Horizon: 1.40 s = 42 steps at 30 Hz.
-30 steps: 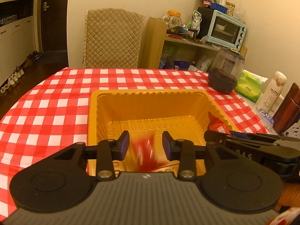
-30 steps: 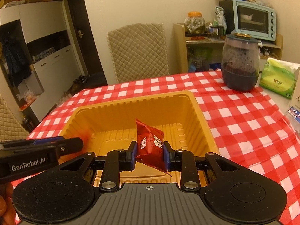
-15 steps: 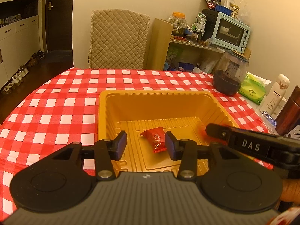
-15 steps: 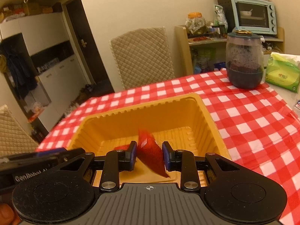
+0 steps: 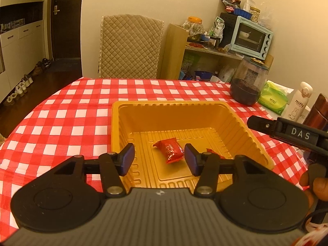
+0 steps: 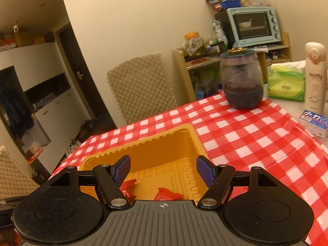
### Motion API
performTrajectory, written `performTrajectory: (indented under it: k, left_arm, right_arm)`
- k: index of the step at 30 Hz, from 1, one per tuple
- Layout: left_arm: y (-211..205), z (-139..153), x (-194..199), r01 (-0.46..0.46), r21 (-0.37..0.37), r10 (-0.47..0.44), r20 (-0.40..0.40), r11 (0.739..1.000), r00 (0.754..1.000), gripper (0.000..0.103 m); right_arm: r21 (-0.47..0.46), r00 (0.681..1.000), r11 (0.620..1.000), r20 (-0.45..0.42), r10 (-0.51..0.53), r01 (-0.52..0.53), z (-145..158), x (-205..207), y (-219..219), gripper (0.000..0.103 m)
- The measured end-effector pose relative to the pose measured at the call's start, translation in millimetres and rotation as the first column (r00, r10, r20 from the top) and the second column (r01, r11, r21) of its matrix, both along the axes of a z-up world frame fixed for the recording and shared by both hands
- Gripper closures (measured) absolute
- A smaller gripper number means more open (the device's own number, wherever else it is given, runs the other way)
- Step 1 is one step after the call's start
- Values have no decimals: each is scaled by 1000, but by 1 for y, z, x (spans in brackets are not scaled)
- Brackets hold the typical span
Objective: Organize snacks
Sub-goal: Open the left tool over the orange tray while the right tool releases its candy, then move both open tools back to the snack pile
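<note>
We are seeing two red foil-wrapped snack packets lying on the ribbed floor of the yellow moulded plastic tray (image 5: 254, 141): the first snack packet (image 5: 169, 148) is resting near the middle, and the second snack packet (image 5: 213, 152) is lying just to its right, largely hidden behind a finger. In the right wrist view we are finding both again (image 6: 127, 188) (image 6: 168, 194), apart from each other. The tray is sitting on the red-and-white checked tablecloth (image 5: 61, 119). The left gripper (image 5: 159, 160) is hovering over the tray's near edge, its jaws spread wide and holding nothing. The right gripper (image 6: 163, 171) is likewise standing with jaws parted and empty above the tray. Beyond, on the cloth, a dark-filled glass jar (image 5: 247, 84) is standing well apart from the tray.
</note>
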State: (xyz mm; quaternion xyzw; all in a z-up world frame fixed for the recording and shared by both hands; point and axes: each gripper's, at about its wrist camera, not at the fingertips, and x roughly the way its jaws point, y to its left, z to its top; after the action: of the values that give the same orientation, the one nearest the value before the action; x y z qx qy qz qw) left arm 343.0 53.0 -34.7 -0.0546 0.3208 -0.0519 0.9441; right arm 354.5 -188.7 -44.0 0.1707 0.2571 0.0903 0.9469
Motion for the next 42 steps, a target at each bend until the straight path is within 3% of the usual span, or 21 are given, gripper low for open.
performTrajectory:
  k: [19, 26, 35, 42]
  left_arm:
    - [-11, 10, -101, 25, 8, -25, 13, 1000, 1000, 48]
    - [-5, 5, -141, 14, 8, -14, 2, 1000, 1000, 48]
    - [14, -24, -195, -15, 5, 16, -53, 1000, 998, 48]
    - [22, -39, -216, -22, 29, 25, -94, 999, 995, 48]
  right_arm:
    - [-82, 1000, 996, 12, -21, 22, 17, -109, -15, 32]
    - [-91, 1000, 996, -24, 18, -20, 3, -159, -10, 32]
    - [-147, 987, 981, -118, 105, -122, -36, -222, 3, 32]
    - [-158, 972, 968, -162, 170, -195, -53, -242, 29, 32]
